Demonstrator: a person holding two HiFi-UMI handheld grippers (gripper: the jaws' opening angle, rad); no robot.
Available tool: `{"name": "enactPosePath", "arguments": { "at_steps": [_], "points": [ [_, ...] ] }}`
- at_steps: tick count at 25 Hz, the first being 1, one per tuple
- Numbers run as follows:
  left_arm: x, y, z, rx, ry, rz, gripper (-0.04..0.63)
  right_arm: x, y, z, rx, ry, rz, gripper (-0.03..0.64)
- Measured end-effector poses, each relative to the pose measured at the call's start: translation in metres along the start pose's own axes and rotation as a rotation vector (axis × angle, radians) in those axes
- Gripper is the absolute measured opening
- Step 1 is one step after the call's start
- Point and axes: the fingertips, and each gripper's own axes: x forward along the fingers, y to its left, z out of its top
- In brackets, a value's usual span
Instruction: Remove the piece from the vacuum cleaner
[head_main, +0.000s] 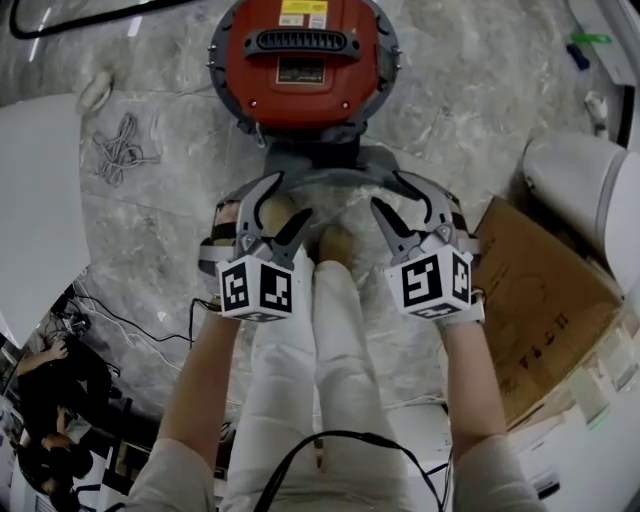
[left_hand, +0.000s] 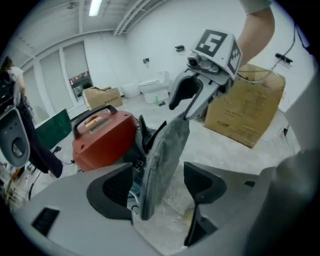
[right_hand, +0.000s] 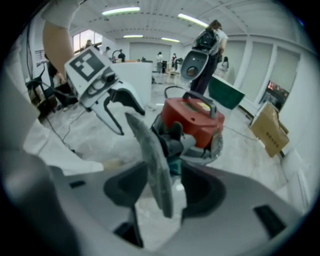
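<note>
At the left of the head view the left claw (head_main: 290, 197) points steeply down with its jaws wide. Its own view shows one end of the grey piece (head_main: 335, 178) standing edge-on in the gap, close against one pad and clear of the other, so nothing is clamped. The piece is a thin, slightly curved band. Its long axis runs left to right across the floor (head_main: 150, 230), from one claw to the other, just on the person's side of the red vacuum cleaner (head_main: 300, 60), against the grey neck at its base. Whether it is still joined there cannot be told. At the piece's right end the right claw (head_main: 390, 190) straddles it in the same way, jaws wide, with a gap at each pad. Both claws stand equally near, one at each end, so the next move probably calls for both to close across the band's thin faces and then draw it away from the cleaner. A cardboard box (head_main: 540, 300) lies further right.
</note>
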Motion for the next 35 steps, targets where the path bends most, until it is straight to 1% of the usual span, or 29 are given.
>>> {"name": "enactPosePath", "arguments": {
  "at_steps": [2,4,6,8,11,13,14,17,18,19,21,22,24,26,29,32,35],
  "points": [
    [0.012,0.001,-0.005,0.072,0.047,-0.031,0.322,0.012,0.000,-0.002,-0.044,0.043,0.038,0.196],
    [0.023,0.003,-0.010,0.119,0.092,-0.051,0.322,0.022,0.000,-0.003,-0.065,0.072,0.065,0.195],
    [0.030,0.000,-0.011,0.141,0.111,-0.095,0.321,0.031,0.001,-0.005,-0.081,0.096,0.081,0.195],
    [0.034,-0.006,-0.010,0.146,0.110,-0.141,0.319,0.039,0.005,-0.006,-0.090,0.107,0.099,0.195],
    [0.040,-0.007,-0.013,0.156,0.140,-0.146,0.316,0.049,0.008,-0.007,-0.094,0.114,0.114,0.195],
    [0.045,-0.008,-0.014,0.148,0.159,-0.154,0.316,0.053,0.010,-0.009,-0.100,0.120,0.124,0.195],
    [0.047,-0.007,-0.013,0.137,0.164,-0.152,0.306,0.054,0.012,-0.010,-0.103,0.120,0.134,0.194],
    [0.051,0.001,-0.013,0.103,0.175,-0.118,0.188,0.057,0.017,-0.012,-0.122,0.123,0.157,0.189],
    [0.052,0.003,-0.014,0.096,0.182,-0.110,0.172,0.056,0.017,-0.012,-0.129,0.125,0.155,0.167],
    [0.053,0.004,-0.014,0.091,0.186,-0.108,0.157,0.056,0.017,-0.012,-0.132,0.126,0.148,0.148],
    [0.054,0.003,-0.015,0.084,0.189,-0.122,0.071,0.054,0.015,-0.013,-0.133,0.127,0.133,0.122],
    [0.054,0.001,-0.015,0.080,0.191,-0.133,0.043,0.053,0.014,-0.013,-0.140,0.128,0.125,0.108],
    [0.053,0.000,-0.017,0.069,0.199,-0.152,0.035,0.051,0.016,-0.012,-0.166,0.133,0.110,0.061],
    [0.053,-0.001,-0.019,0.045,0.203,-0.157,0.034,0.046,0.019,-0.011,-0.184,0.136,0.097,0.036],
    [0.055,-0.001,-0.020,0.001,0.195,-0.153,0.034,0.041,0.020,-0.009,-0.180,0.136,0.077,0.034],
    [0.054,0.001,-0.020,-0.014,0.199,-0.146,0.034,0.041,0.019,-0.008,-0.178,0.128,0.065,0.033],
    [0.048,0.000,-0.017,-0.022,0.200,-0.150,0.034,0.044,0.017,-0.010,-0.126,0.111,0.070,0.032]
  ]
}}
